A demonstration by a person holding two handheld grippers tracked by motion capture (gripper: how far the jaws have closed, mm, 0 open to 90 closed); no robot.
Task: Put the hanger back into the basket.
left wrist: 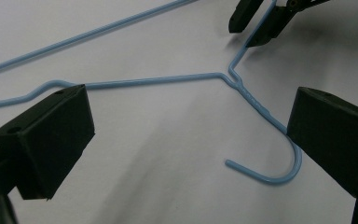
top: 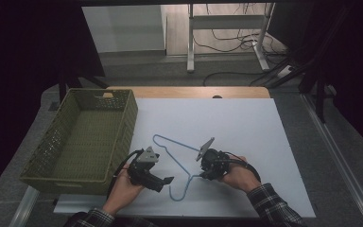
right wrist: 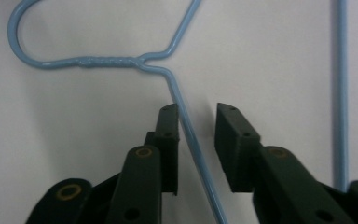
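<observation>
A light-blue wire hanger [top: 176, 160] lies flat on the white table top [top: 246, 127], its hook toward the near edge. My left gripper [top: 168, 181] is low beside the hook and open. In the left gripper view [left wrist: 191, 121] its jaws stand wide apart with the hanger's hook [left wrist: 279, 175] between them, close to the right jaw. My right gripper [top: 202, 173] sits just right of the hanger's neck. In the right gripper view [right wrist: 196, 112] it is open and straddles one wire of the hanger [right wrist: 107, 61], which runs along the left jaw without being clamped.
A green woven basket [top: 123, 127] stands at the left of the table, close to my left hand, with nothing showing inside. A wooden strip [top: 184, 92] marks the far edge. Beyond it are table legs and cables on the floor.
</observation>
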